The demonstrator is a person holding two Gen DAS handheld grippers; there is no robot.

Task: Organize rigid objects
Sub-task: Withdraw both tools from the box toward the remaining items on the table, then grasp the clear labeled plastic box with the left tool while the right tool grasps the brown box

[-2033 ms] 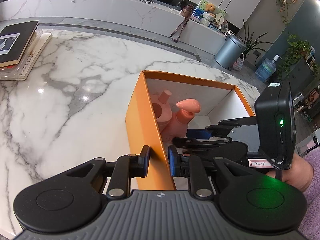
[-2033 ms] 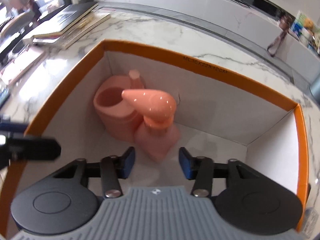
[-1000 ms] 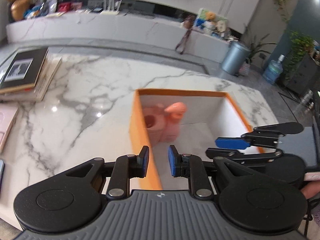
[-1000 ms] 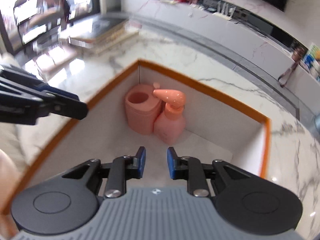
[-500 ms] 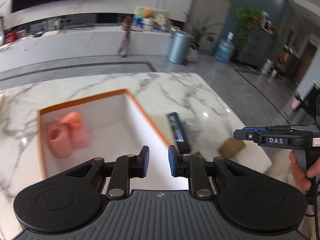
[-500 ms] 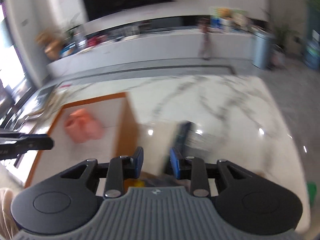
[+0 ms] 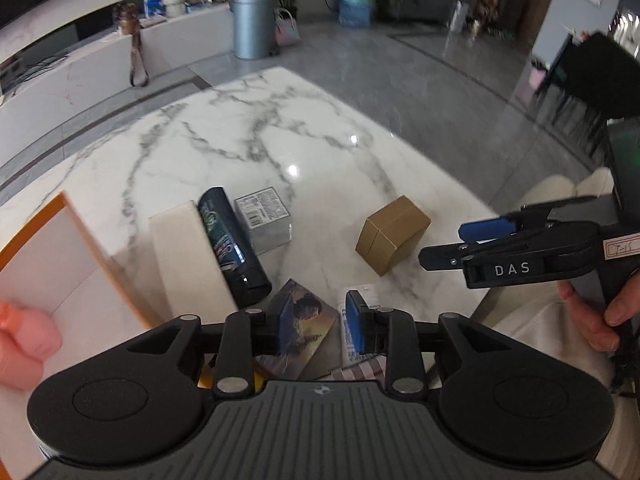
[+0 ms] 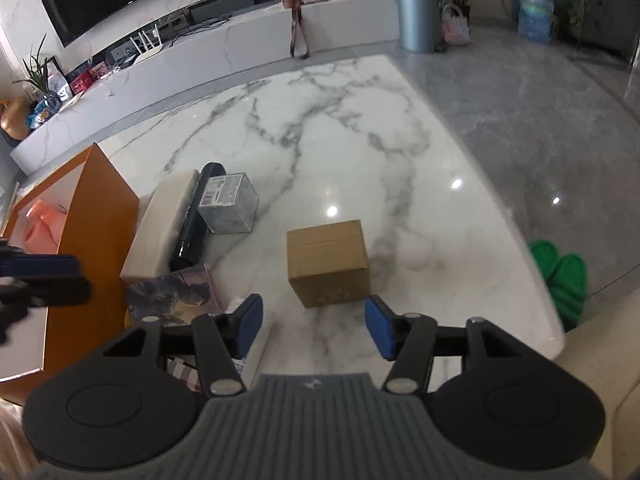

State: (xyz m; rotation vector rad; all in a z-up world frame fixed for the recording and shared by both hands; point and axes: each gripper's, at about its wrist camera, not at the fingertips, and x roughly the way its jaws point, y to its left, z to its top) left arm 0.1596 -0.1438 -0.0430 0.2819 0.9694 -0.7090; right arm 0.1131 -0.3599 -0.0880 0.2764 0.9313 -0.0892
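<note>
A: We compare the two wrist views first. From our right gripper [image 8: 314, 328] the square brown cardboard box [image 8: 328, 262] sits at twelve o'clock, just beyond the jaws, which stand wide apart around nothing. The left view shows that same box at two o'clock, with our right gripper beside it, side-on, labelled DAS.

B: And only the right view gives us the green slippers [image 8: 560, 276] on the grey floor at three o'clock, and the dark wall screen at eleven. The left view alone shows the hand [image 7: 592, 312] gripping the right tool.

A: Our left gripper [image 7: 316, 328] has its jaws moderately apart, empty, hovering over a flat glossy picture-printed card [image 7: 308, 320] on the white grey-veined marble tabletop [image 7: 260, 140].

B: Beyond that, at eleven o'clock, we see a dark blue glossy cylindrical can [image 7: 232, 244] lying on its side between a long cream rectangular box [image 7: 188, 256] and a small silver-grey box with a printed label [image 7: 264, 216]; whether they touch it we cannot tell.

A: Two seconds ago both our grippers were at the orange-rimmed white-lined open cardboard box [image 7: 48, 248], the right one inside it, jaws flanking the pink plastic pump bottle [image 7: 24, 344]. Since then we have swung both views round to the loose items.

B: The pump bottle now stands in the box at our left view's nine o'clock edge, blurred.
</note>
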